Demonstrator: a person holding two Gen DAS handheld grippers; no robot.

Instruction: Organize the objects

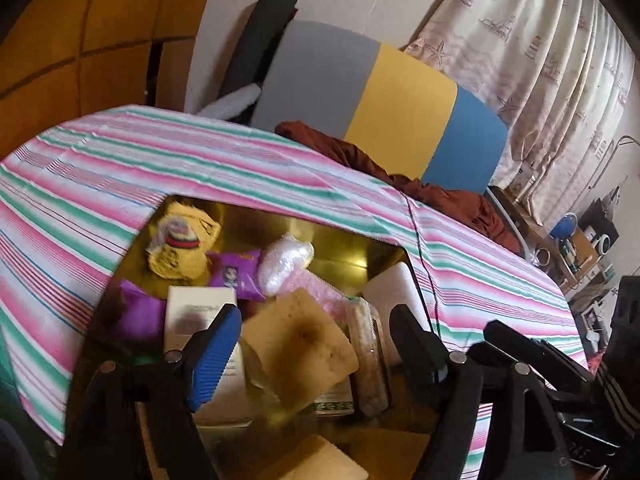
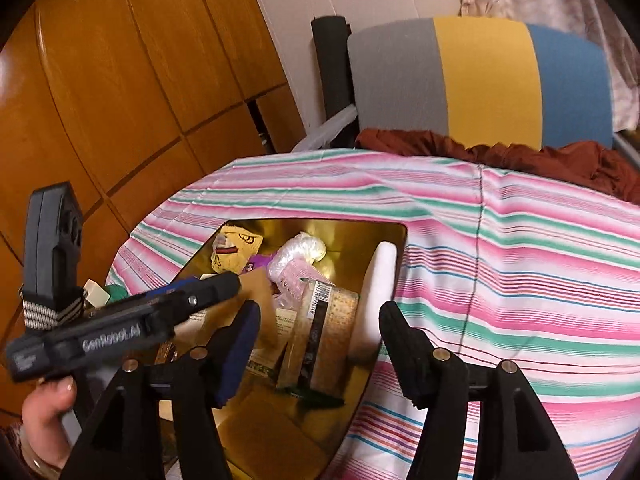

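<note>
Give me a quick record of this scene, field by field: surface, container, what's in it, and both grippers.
surface: striped cloth
container: gold box, open top
contents: yellow pouch, purple packet, clear plastic bag, barcoded packet, white block
left gripper: open, above box, holding nothing
right gripper: open, above box, holding nothing
behind: grey-yellow-blue chair back

Gold box point(image 1: 352, 248) crammed, little free room; striped cloth point(image 1: 160, 168) beyond lies clear
</note>
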